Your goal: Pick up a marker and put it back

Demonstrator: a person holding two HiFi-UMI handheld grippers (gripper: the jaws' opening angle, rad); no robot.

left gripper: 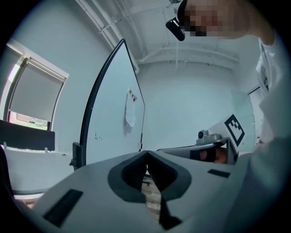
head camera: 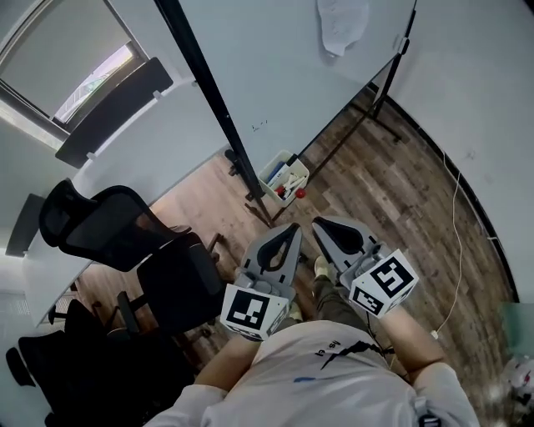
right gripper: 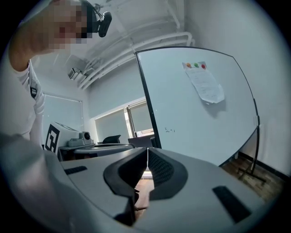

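**A:** While the left gripper (head camera: 286, 232) and right gripper (head camera: 322, 223) hover side by side, where are the markers (head camera: 284, 178)?

**B:** In the tray (head camera: 302, 173) under the whiteboard (head camera: 275, 75), well ahead of both. They're too tiny to tell which way they point. Both sets of jaws are pinched together, with nothing in them.

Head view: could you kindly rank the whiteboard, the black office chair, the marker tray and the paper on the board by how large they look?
1. whiteboard
2. black office chair
3. marker tray and paper: they look about alike, so I leave them unranked.
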